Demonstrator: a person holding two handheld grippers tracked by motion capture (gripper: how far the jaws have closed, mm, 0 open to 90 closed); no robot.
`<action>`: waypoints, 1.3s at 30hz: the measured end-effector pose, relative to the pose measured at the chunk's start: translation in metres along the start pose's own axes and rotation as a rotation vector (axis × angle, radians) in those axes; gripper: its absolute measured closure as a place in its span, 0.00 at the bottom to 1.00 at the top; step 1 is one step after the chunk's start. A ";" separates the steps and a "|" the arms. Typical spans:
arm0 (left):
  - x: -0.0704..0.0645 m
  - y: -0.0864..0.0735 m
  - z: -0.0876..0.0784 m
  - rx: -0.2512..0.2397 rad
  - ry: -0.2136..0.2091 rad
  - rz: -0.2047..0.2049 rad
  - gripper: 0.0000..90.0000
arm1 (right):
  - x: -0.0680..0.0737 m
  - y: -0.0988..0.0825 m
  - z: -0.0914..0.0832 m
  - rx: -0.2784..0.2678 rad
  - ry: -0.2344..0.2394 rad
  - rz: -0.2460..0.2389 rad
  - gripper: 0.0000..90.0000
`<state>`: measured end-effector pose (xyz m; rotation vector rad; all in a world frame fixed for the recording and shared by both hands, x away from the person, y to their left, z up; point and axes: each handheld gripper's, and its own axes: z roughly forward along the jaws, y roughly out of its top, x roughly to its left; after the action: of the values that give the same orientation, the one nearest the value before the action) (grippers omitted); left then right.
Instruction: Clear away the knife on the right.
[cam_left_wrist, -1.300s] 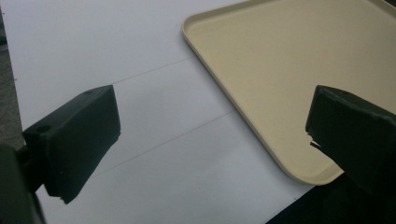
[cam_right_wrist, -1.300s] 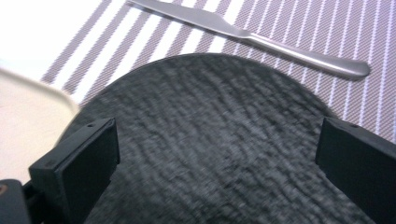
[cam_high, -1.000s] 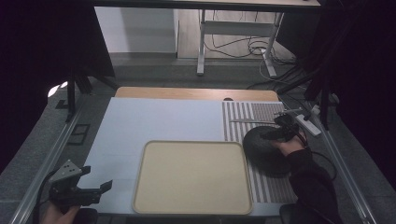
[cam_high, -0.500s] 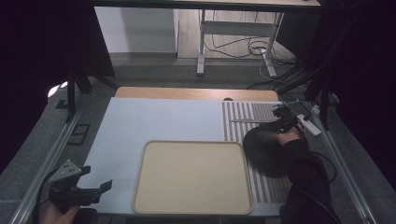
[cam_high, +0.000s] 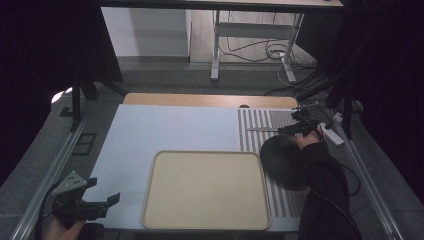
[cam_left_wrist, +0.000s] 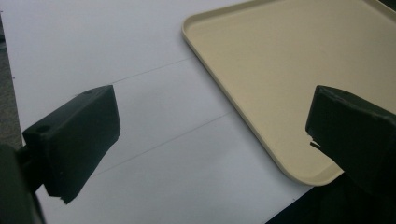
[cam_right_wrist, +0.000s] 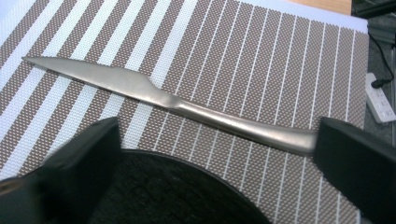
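Over the desk's right side, in the high view, my right tongs (cam_high: 294, 129) have moved from above the dark plate (cam_high: 282, 162) toward the far edge, and now sit at the handle end of the knife (cam_high: 262, 129) on the striped placemat (cam_high: 250, 120). A second ago they hung nearer the plate's rim; that shift tells me the knife is what I am going for. My left tongs (cam_high: 102, 202) have not moved and wait at the near left corner, beside the beige tray (cam_high: 150, 200).

Along my left tongs' own view, the jaws stand wide apart with nothing between them but white desk surface (cam_left_wrist: 93, 56), the tray's corner (cam_left_wrist: 308, 179) just to one side.

Along my right tongs' own view, the jaws are spread as well, not yet closed on anything. The knife (cam_right_wrist: 154, 91) lies flat across the placemat (cam_right_wrist: 261, 60), just beyond the plate (cam_right_wrist: 168, 191), its handle end meeting one jaw. I judge the grasp is about to begin: I need to lower and straddle the handle before squeezing.
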<state>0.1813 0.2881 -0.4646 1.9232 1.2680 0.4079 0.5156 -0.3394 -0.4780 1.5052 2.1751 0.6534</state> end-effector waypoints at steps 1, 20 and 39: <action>0.000 0.000 0.000 0.000 0.000 0.000 0.03 | -0.001 0.001 0.000 0.000 0.004 -0.009 0.11; 0.000 0.000 0.000 0.002 -0.001 0.004 0.03 | -0.028 0.019 0.031 0.038 0.021 -0.009 1.00; -0.001 0.000 0.000 0.004 -0.001 0.009 0.03 | -0.040 -0.001 0.024 0.211 0.023 -0.084 1.00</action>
<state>0.1813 0.2871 -0.4646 1.9327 1.2612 0.4097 0.5421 -0.3742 -0.4949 1.5039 2.3724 0.4273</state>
